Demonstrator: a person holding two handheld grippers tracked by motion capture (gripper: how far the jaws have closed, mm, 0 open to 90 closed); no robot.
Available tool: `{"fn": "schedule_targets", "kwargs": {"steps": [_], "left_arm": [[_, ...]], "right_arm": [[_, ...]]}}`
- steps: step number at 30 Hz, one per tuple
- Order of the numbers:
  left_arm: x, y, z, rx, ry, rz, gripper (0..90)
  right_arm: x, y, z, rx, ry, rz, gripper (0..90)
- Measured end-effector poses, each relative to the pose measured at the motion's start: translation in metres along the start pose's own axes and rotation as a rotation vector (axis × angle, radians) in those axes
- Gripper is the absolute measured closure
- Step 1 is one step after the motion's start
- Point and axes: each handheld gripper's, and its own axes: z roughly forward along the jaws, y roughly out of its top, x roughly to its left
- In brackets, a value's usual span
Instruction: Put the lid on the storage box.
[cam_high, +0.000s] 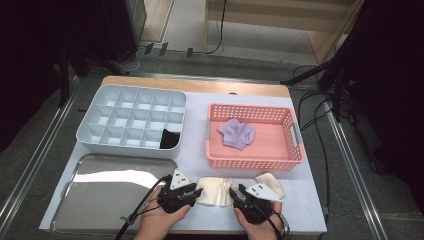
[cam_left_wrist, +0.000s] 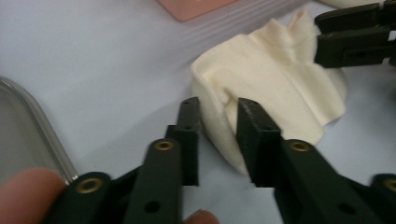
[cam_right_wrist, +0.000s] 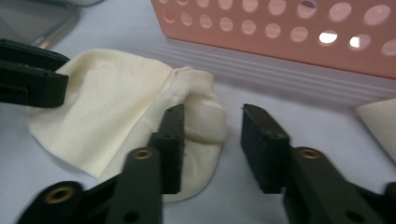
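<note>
A folded cream cloth (cam_high: 215, 190) lies on the white table near the front edge, between my two grippers. My left gripper (cam_high: 199, 192) comes at it from the left. In the left gripper view its jaws (cam_left_wrist: 217, 109) stand a little apart, with the near fold of the cloth (cam_left_wrist: 275, 79) between them and not pinched. My right gripper (cam_high: 234, 191) is at the cloth's right end. In the right gripper view its jaws (cam_right_wrist: 212, 116) stand apart; the ribbed cuff of the cloth (cam_right_wrist: 112, 102) lies by the left jaw, clear of the right one.
A second cream cloth (cam_high: 270, 181) lies just right of my right gripper. Behind them stands a pink basket (cam_high: 252, 162) holding a purple cloth (cam_high: 236, 132). A grey divided box (cam_high: 127, 147) at back left holds a black item (cam_high: 170, 139). A metal tray (cam_high: 110, 195) sits front left.
</note>
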Motion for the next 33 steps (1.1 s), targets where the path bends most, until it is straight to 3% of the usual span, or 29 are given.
{"fn": "schedule_targets", "kwargs": {"steps": [2, 4, 10, 12, 14, 15, 17, 18, 19, 20, 21, 24, 25, 26, 28, 31, 33], "left_arm": [[0.002, 0.0, -0.002, -0.001, -0.002, -0.003, 82.8], [0.005, 0.0, -0.004, -0.004, 0.001, -0.009, 87.3], [0.013, -0.003, -0.006, -0.001, -0.033, -0.016, 88.7], [0.012, -0.002, -0.006, -0.001, -0.033, -0.02, 88.5], [0.013, -0.002, -0.005, -0.002, -0.054, -0.035, 86.6], [0.013, -0.002, -0.004, -0.005, -0.061, -0.042, 82.1], [0.014, -0.002, -0.005, -0.013, -0.089, -0.05, 72.4], [0.014, -0.002, -0.005, -0.013, -0.089, -0.05, 66.7], [0.013, -0.001, -0.007, -0.032, -0.095, -0.045, 63.0], [0.013, -0.001, -0.007, -0.032, -0.095, -0.045, 60.8], [0.012, 0.0, -0.008, -0.044, -0.101, -0.046, 59.4], [0.012, 0.0, -0.009, -0.058, -0.11, -0.04, 56.7], [0.013, 0.0, -0.01, -0.061, -0.117, -0.037, 54.5], [0.013, 0.0, -0.011, -0.065, -0.122, -0.038, 53.3], [0.015, 0.0, -0.015, -0.075, -0.137, -0.033, 52.9], [0.017, 0.0, -0.018, -0.082, -0.143, -0.032, 52.7], [0.018, 0.0, -0.02, -0.088, -0.142, -0.037, 52.6]], "right_arm": [[0.001, 0.0, -0.001, 0.006, -0.002, -0.007, 84.3], [-0.001, 0.001, -0.002, 0.016, -0.003, -0.001, 88.7], [-0.017, 0.005, -0.004, 0.007, -0.106, -0.004, 89.7], [-0.018, 0.005, -0.002, 0.01, -0.12, -0.018, 89.8], [-0.017, 0.006, -0.001, 0.008, -0.104, -0.025, 89.5], [-0.015, 0.006, -0.001, 0.002, -0.073, -0.024, 89.0], [-0.014, 0.006, -0.002, -0.009, -0.029, -0.032, 84.2], [-0.014, 0.006, -0.002, -0.009, -0.029, -0.032, 84.2], [-0.015, 0.007, -0.007, -0.043, -0.014, -0.021, 81.1], [-0.015, 0.007, -0.007, -0.043, -0.014, -0.021, 81.1], [-0.02, 0.01, -0.017, -0.091, -0.026, 0.002, 79.2], [-0.028, 0.011, -0.026, -0.121, -0.037, 0.025, 76.7], [-0.038, 0.011, -0.034, -0.15, -0.078, 0.045, 74.0], [-0.038, 0.011, -0.034, -0.15, -0.078, 0.045, 74.0], [-0.055, 0.008, -0.044, -0.189, -0.136, 0.092, 67.0], [-0.065, 0.006, -0.047, -0.189, -0.176, 0.116, 63.2], [-0.072, 0.002, -0.04, -0.147, -0.198, 0.124, 54.0]]}}
